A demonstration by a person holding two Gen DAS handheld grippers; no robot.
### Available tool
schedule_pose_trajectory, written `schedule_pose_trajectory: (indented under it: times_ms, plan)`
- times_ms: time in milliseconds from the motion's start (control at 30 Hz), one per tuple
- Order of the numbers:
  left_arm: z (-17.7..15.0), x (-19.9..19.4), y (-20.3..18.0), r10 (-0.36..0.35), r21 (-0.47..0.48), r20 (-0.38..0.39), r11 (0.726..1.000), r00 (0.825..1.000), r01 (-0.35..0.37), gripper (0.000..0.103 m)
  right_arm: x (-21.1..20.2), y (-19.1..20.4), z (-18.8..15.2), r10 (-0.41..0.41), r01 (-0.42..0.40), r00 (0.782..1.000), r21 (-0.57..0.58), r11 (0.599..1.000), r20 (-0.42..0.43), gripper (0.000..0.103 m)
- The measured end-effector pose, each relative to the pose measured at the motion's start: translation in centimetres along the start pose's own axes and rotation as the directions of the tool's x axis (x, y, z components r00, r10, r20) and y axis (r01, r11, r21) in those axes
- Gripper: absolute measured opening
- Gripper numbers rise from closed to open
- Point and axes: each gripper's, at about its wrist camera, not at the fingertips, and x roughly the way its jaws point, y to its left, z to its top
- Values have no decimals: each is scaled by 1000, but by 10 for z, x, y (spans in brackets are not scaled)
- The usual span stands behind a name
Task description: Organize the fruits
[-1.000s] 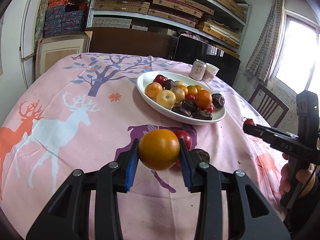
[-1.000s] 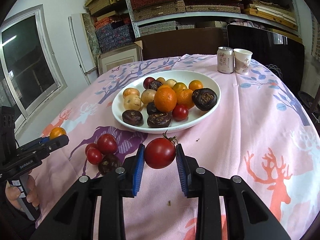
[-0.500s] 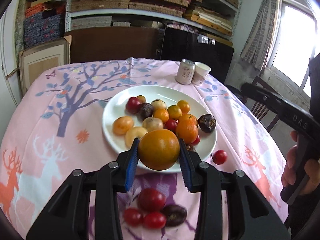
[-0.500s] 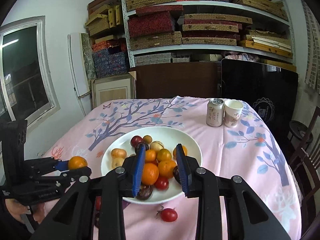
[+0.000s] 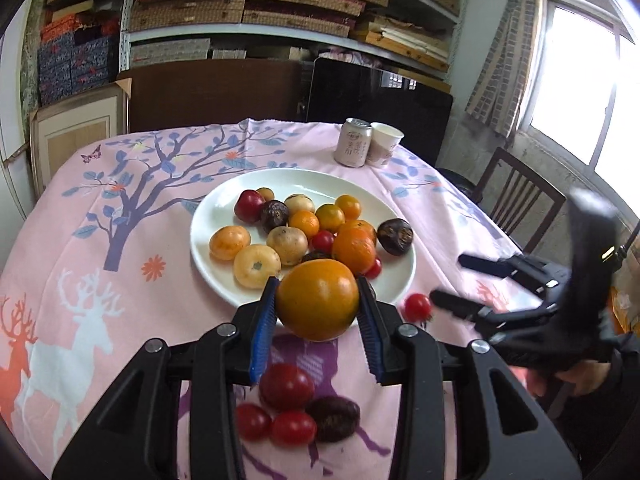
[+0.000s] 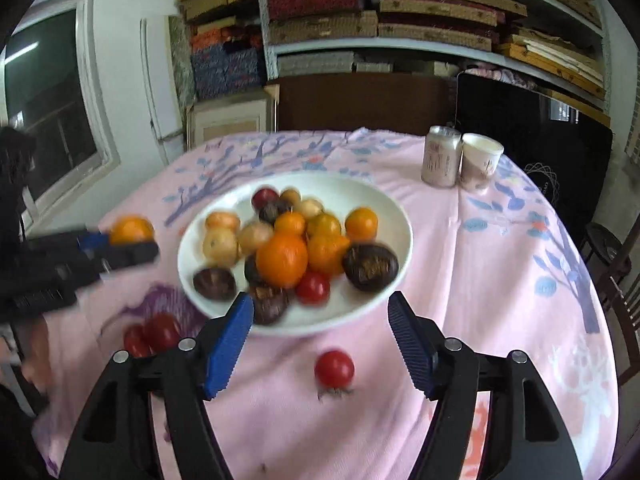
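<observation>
Two tools work: the left tool (image 5: 318, 312) grips the orange fruit (image 5: 317, 299) above the plate (image 5: 216, 216) at 6 o'clock and should lower it gently, while the empty right tool (image 6: 320, 336) is opening over the tomato (image 6: 334, 368).

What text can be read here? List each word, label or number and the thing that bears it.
None can be read.
Can: pale print on its side, too blurred and small to read.
Paper cup: faint marks, unreadable.
Right gripper: any lettering lost to motion blur.
Boxes on the shelves: woven pattern only, no legible labels.
</observation>
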Motion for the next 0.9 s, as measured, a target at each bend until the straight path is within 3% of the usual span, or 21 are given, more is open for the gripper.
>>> schedule_pose_trajectory:
  times_ms: [67,133,233,333,400,533,700,800,900]
  plan:
    - [-5,-11,-2,-6,0,9,1000,1000,6,37,12,4,-10,-36,33,998,-53,998,-51,54]
    - [-9,-18,-3,-10,-5,9,1000,1000,10,37,23,9,-10,-38,32,996,-84,996,-81,46]
    - [-16,-24,-4,-9,-12,4,1000,1000,9,37,42,14,-8,-83,68,988,-122,990,-127,46]
    - [-22,-28,-4,-2,-11,-2,1000,1000,2,37,53,11,-8,-66,52,985,-93,994,-158,29]
    - [-24,-29,-2,4,-11,-6,1000,1000,-4,37,50,7,-8,-48,41,987,-53,998,-155,29]
    - [-22,-26,1,5,-11,-6,1000,1000,-6,37,23,2,-5,-19,19,995,3,1000,-94,28]
    - [2,0,-1,10,-4,-24,1000,1000,-10,37,-20,-4,37,-18,13,994,46,999,109,28]
    - [17,30,-1,7,-25,-56,1000,998,-9,37,-11,-16,75,-12,-8,987,120,993,162,28]
    - [25,62,2,26,-38,-84,999,996,-30,38,16,-8,99,-25,10,984,88,996,177,29]
